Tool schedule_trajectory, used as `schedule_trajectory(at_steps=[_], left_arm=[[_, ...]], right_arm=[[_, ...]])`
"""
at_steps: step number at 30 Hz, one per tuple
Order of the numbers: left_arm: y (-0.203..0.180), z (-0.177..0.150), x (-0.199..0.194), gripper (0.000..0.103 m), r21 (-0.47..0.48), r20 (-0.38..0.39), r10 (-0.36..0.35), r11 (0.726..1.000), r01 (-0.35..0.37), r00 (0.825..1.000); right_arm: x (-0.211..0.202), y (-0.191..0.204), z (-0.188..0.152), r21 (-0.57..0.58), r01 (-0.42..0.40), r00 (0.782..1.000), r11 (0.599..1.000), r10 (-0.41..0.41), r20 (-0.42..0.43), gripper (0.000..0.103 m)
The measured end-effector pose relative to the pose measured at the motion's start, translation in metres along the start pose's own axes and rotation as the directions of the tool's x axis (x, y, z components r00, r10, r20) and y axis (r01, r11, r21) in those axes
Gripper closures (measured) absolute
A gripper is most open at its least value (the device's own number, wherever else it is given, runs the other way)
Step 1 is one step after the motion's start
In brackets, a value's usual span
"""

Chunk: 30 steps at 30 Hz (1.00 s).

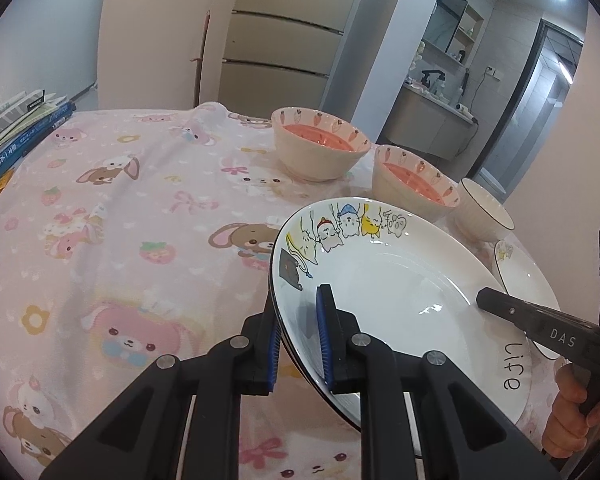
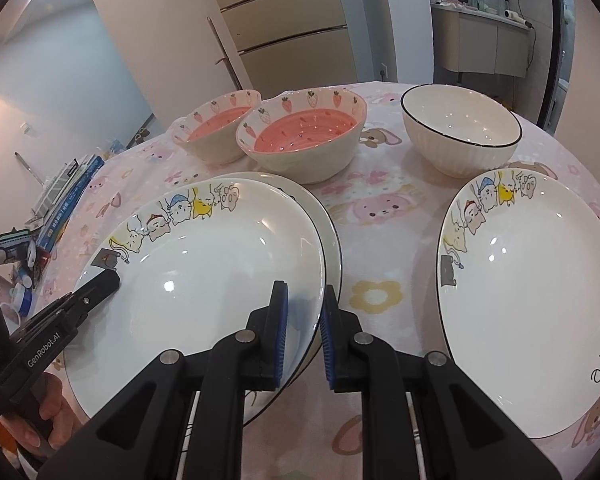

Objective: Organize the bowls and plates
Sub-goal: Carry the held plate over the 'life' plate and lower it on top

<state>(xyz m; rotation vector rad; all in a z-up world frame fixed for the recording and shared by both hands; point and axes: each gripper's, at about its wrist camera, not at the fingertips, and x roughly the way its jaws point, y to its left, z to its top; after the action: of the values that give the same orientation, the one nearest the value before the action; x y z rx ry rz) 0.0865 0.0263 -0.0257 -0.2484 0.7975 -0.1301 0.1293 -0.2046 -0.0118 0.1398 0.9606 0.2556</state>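
The surface [image 2: 380, 216], under a pink cartoon-print cloth, carried all the crockery. Largest was the held plate [image 2: 204, 280], a white dish with a row of cartoon cats on its rim, pinched on opposite edges by both grippers and lying over a second plate [image 2: 327, 224] that peeked out behind and to its right. It appeared to be going down onto that plate as a stack, though whether the two already touched could not be told. A third cat plate [image 2: 532, 304] lay apart on the right, flat on the cloth.

Beyond stood three bowls: two strawberry bowls [image 2: 300, 136] with pink insides close together, and a white ribbed bowl [image 2: 460, 132] with a dark rim further right.

The left gripper [image 1: 298, 332] was pressed together on the plate's left rim, one pad above and one beneath. The right gripper [image 2: 304, 332] pinched the opposite rim the same way.

To do this well, both sides should probably sink evenly so the plate stays level, and its rim should be centred over the lower plate before either grip loosens. The lower pads sat under the rim, so they would likely need to slide out sideways rather than lift.
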Motion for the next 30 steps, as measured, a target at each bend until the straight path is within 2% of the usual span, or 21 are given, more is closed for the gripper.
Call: schedule_trajectory(at_steps=[5, 14, 19, 27, 30], left_arm=[[0.001, -0.001, 0.001, 0.085, 0.005, 0.015, 0.008, 1.000, -0.008, 1.000], [-0.007, -0.005, -0.005, 0.085, 0.069, 0.071, 0.047, 0.996, -0.052, 0.996], [-0.014, -0.008, -0.007, 0.083, 0.107, 0.090, 0.061, 0.992, -0.071, 0.994], [-0.025, -0.011, -0.003, 0.082, 0.164, 0.060, 0.090, 0.982, -0.099, 0.994], [-0.024, -0.010, -0.004, 0.082, 0.165, 0.065, 0.100, 0.980, -0.110, 0.993]], right_arm=[[0.000, 0.000, -0.004, -0.003, -0.003, 1.000, 1.000, 0.003, 0.020, 0.088], [-0.002, 0.001, -0.010, -0.023, 0.005, 0.997, 1.000, -0.003, 0.082, 0.087], [-0.008, 0.006, -0.013, -0.072, 0.060, 0.991, 0.996, -0.051, 0.120, 0.086], [-0.002, 0.006, -0.015, -0.112, 0.139, 0.987, 0.984, -0.128, 0.099, 0.085], [-0.001, 0.007, -0.015, -0.122, 0.138, 0.987, 0.983, -0.127, 0.099, 0.085]])
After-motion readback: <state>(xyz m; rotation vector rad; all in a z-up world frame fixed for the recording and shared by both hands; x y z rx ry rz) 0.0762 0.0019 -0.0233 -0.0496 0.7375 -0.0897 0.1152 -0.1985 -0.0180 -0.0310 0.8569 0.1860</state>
